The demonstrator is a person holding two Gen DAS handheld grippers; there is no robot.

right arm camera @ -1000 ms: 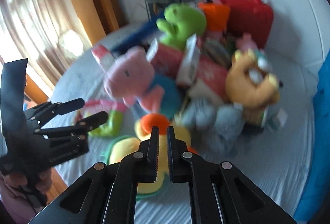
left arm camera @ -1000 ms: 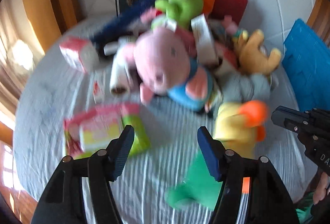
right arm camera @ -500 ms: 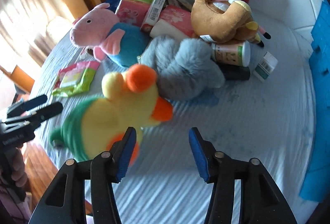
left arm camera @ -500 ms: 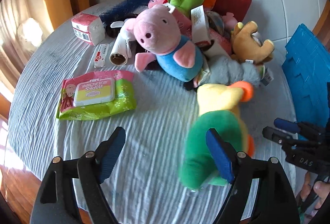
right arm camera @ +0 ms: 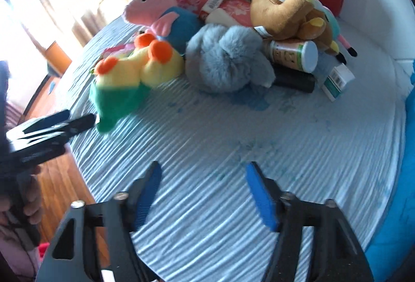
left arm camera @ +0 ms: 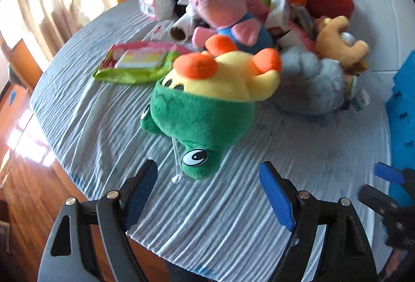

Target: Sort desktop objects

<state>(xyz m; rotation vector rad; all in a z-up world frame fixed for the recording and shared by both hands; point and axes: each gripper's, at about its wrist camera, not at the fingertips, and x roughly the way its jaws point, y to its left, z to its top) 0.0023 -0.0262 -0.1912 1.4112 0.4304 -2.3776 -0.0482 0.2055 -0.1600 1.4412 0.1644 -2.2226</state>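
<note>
The left gripper [left arm camera: 207, 193] was spread wide and held nothing — the yellow-and-green plush duck [left arm camera: 212, 97] lay on the striped tablecloth [left arm camera: 298, 152] just beyond its fingertips. The right gripper [right arm camera: 203, 191] was also spread, over bare cloth, well apart from the duck at its far left. Behind the duck lay the grey furry toy [right arm camera: 225, 59], the pink pig plush [left arm camera: 225, 12] and a wipes pack [left arm camera: 140, 61].

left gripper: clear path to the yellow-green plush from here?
Probably yes. The left gripper is open, and the yellow-green plush lies on the tablecloth just ahead of its fingers with nothing between. The wipes pack and grey plush flank it.
</note>
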